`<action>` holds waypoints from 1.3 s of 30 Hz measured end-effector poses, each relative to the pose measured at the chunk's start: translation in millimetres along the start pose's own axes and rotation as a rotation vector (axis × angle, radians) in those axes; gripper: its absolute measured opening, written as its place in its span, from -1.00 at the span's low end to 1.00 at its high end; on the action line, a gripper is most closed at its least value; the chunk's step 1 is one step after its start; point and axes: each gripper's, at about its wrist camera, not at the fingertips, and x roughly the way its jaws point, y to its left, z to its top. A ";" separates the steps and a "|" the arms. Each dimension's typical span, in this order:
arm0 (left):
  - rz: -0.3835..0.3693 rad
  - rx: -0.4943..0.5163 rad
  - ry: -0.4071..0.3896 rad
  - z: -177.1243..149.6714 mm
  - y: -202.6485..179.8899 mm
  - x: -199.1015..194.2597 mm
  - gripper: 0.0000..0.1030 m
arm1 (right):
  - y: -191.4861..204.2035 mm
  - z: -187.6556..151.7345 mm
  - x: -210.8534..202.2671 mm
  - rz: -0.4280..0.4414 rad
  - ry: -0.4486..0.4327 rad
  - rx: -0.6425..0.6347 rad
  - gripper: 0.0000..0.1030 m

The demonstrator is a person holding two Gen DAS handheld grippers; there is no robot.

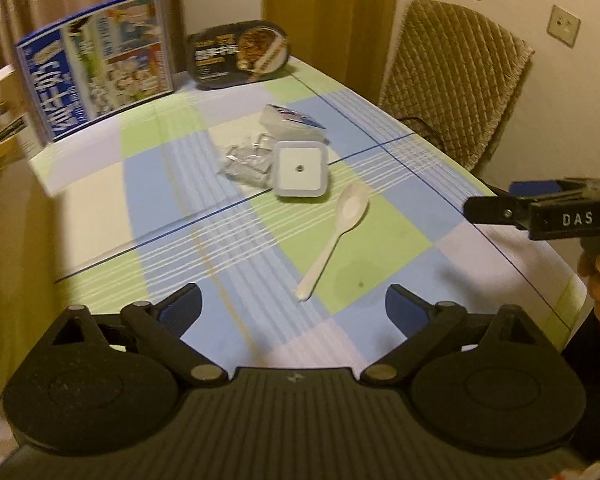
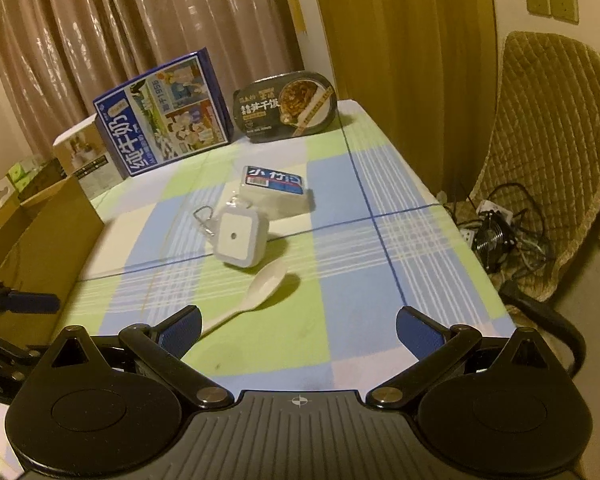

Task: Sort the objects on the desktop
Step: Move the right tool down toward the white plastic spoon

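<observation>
A white plastic spoon [image 1: 334, 236] lies on the checked tablecloth, also in the right wrist view [image 2: 256, 294]. Beyond it sit a small white square device [image 1: 300, 170] [image 2: 240, 236], a clear plastic packet with metal clips [image 1: 246, 162] [image 2: 206, 216], and a white box with a blue label [image 1: 294, 122] [image 2: 276, 186]. My left gripper [image 1: 294, 312] is open and empty, above the table just short of the spoon's handle. My right gripper [image 2: 298, 330] is open and empty, its left finger beside the spoon's handle; it also shows in the left wrist view [image 1: 496, 206].
A blue milk carton box [image 1: 96, 60] [image 2: 164, 128] and a black instant-rice tray [image 1: 240, 54] [image 2: 286, 106] stand at the table's far edge. A cardboard box [image 2: 40, 240] sits left of the table. A padded chair [image 1: 456, 76] [image 2: 552, 140], cables and a small fan [image 2: 494, 236] are right.
</observation>
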 end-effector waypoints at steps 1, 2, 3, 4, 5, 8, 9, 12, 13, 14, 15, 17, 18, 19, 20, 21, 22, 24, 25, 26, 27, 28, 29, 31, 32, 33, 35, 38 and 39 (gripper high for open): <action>-0.008 0.009 0.002 2.7 -3.0 7.4 0.82 | -1.8 1.1 4.6 -0.001 0.002 -0.001 0.96; -0.017 0.018 0.000 5.0 -6.0 14.4 0.79 | -3.1 1.9 9.3 -0.002 0.004 -0.001 0.96; -0.023 0.025 -0.001 7.0 -8.0 20.1 0.75 | -4.9 2.8 15.0 -0.002 0.007 -0.001 0.96; -0.030 0.036 0.002 9.4 -10.5 27.1 0.74 | -6.9 3.4 20.4 -0.001 0.010 0.000 0.96; -0.032 0.044 0.005 11.4 -12.1 33.1 0.73 | -8.2 3.6 25.7 -0.001 0.012 0.002 0.96; -0.030 0.058 0.013 16.5 -12.8 50.5 0.72 | -9.4 4.0 41.1 0.000 0.021 0.004 0.96; -0.027 0.056 0.012 17.9 -11.0 55.7 0.72 | -8.7 4.1 47.0 0.003 0.025 0.002 0.95; -0.017 0.041 0.017 21.2 -2.0 67.3 0.72 | -4.3 3.7 61.7 0.018 0.035 -0.009 0.95; -0.009 0.035 0.020 21.8 2.2 70.9 0.71 | -2.3 4.0 66.5 0.022 0.039 -0.014 0.95; 0.000 0.030 0.025 22.0 6.6 74.4 0.69 | -0.1 4.4 71.4 0.027 0.043 -0.016 0.95; 0.006 0.026 0.029 22.6 10.4 77.5 0.67 | 1.3 4.5 74.8 0.031 0.044 -0.016 0.94; 0.007 0.020 0.033 22.0 16.5 82.7 0.55 | 2.5 5.7 81.6 0.031 0.046 -0.019 0.92; 0.005 0.020 0.037 21.8 18.0 84.8 0.49 | 2.7 5.6 84.5 0.031 0.049 -0.018 0.90; 0.002 0.023 0.040 21.2 19.3 87.8 0.48 | 2.4 5.7 87.4 0.032 0.054 -0.015 0.85; -0.003 0.027 0.040 20.7 19.5 89.9 0.47 | 2.1 5.5 90.3 0.031 0.058 -0.011 0.82; -0.009 0.032 0.037 19.9 19.5 92.5 0.47 | 1.7 5.5 92.3 0.031 0.061 -0.011 0.77; -0.012 0.039 0.035 19.3 18.9 94.4 0.47 | 2.9 5.1 94.8 0.032 0.065 -0.013 0.69; -0.013 0.049 0.030 18.5 18.6 98.6 0.47 | 6.7 3.8 99.9 0.036 0.074 -0.026 0.55; -0.013 0.047 0.031 18.2 19.4 100.8 0.47 | 8.7 3.1 102.4 0.040 0.079 -0.034 0.47; -0.013 0.044 0.033 17.7 19.6 102.7 0.45 | 10.8 2.4 105.2 0.043 0.085 -0.042 0.42; -0.016 0.039 0.035 17.3 21.0 104.5 0.41 | 12.4 1.8 108.3 0.047 0.090 -0.046 0.35; -0.019 0.033 0.036 16.4 22.4 105.7 0.39 | 13.4 1.1 111.5 0.049 0.094 -0.049 0.30; -0.020 0.028 0.037 15.4 23.4 106.3 0.34 | 14.2 0.8 114.2 0.050 0.098 -0.050 0.28; -0.032 0.015 0.039 12.7 25.6 106.2 0.28 | 16.0 0.9 117.8 0.049 0.098 -0.049 0.26; -0.040 0.013 0.041 11.6 26.1 106.1 0.27 | 16.6 0.9 118.7 0.048 0.095 -0.049 0.26; -0.050 0.015 0.043 9.8 25.9 106.0 0.26 | 16.8 1.0 119.2 0.044 0.091 -0.049 0.26; -0.070 0.025 0.043 6.7 24.2 106.4 0.26 | 15.4 1.1 118.3 0.031 0.081 -0.043 0.26; -0.121 0.041 0.041 2.9 18.5 108.1 0.26 | 9.5 2.5 115.7 0.003 0.068 -0.027 0.27; -0.144 0.048 0.038 1.8 15.5 108.5 0.26 | 7.0 2.7 115.0 -0.004 0.066 -0.021 0.27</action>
